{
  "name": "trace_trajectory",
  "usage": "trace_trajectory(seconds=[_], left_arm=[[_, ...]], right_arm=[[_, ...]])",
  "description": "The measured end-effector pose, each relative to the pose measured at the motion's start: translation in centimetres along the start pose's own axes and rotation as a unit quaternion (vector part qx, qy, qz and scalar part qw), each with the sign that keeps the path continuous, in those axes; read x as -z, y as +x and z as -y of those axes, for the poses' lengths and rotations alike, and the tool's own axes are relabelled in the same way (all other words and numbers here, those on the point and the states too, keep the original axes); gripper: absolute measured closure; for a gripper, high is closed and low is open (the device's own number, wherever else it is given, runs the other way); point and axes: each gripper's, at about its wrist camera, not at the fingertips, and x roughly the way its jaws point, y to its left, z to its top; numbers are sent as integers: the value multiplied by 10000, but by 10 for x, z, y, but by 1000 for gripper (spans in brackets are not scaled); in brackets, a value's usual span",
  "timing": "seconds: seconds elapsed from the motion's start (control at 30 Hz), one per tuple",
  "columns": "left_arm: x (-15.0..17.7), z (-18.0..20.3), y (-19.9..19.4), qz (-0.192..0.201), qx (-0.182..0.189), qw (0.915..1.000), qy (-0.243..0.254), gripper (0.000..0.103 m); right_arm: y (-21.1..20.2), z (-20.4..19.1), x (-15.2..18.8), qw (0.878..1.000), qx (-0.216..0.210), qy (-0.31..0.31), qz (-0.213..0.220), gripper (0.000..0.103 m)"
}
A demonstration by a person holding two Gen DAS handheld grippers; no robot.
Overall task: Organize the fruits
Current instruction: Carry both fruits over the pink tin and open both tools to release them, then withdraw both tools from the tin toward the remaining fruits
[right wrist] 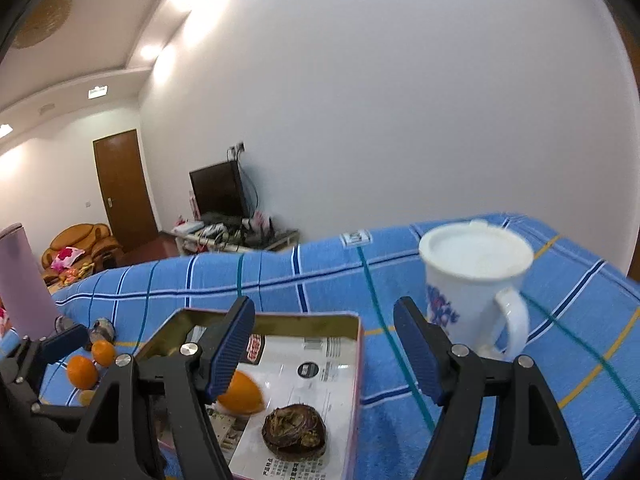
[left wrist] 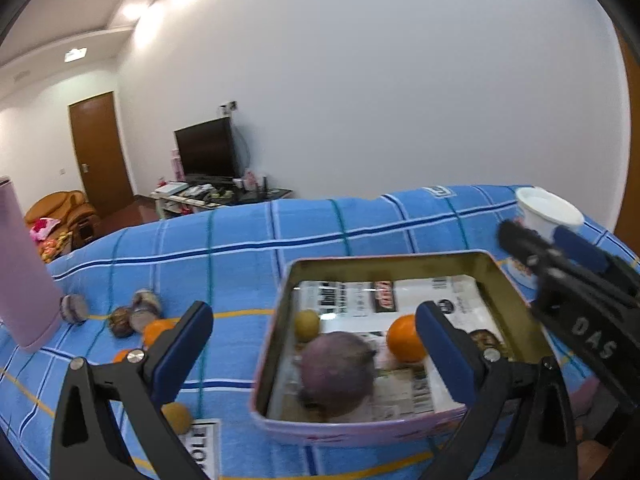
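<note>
A pink tin tray [left wrist: 280, 312] lined with printed paper sits on the blue checked cloth. In it lie a purple round fruit [left wrist: 338, 374], an orange [left wrist: 405, 338] and a small yellow-green fruit [left wrist: 307, 324]. My left gripper [left wrist: 316, 332] is open and empty above the tray's near left side. My right gripper [right wrist: 326, 344] is open and empty above the tray's right edge [right wrist: 357, 360]; its view shows the orange [right wrist: 242, 394] and a brown dried fruit [right wrist: 294, 426] in the tray. Loose oranges [right wrist: 82, 372] and brown fruits [left wrist: 120, 320] lie on the cloth to the left.
A white mug [right wrist: 474, 280] with blue print stands right of the tray. A tall pink cylinder [left wrist: 20, 280] stands at the left. A yellowish fruit [left wrist: 178, 416] lies near a printed label on the cloth. The right gripper's body [left wrist: 568, 288] reaches over the tray's right corner.
</note>
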Motion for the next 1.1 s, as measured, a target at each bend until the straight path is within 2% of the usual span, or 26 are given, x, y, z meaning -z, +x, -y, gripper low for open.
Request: trace_trajectory(seconds=[0.13,0.53,0.9,1.1], left_arm=[[5,-11,-3,50,-235,9997,10,0],[16,-33,-18,194,-613,9979,113,0],[25,-63,-18,42,-688,9957,617,0],[26,-89,-20,34,-560,9983,136,0]], right_arm=[[-9,-4,0,9997,73,-98,197,30],[-21,-15,5,9990,286,-275,227,29],[-28,-23,9,9988,386,-243,195,30],[-32,-25,11,9982,541,-172,181,30]])
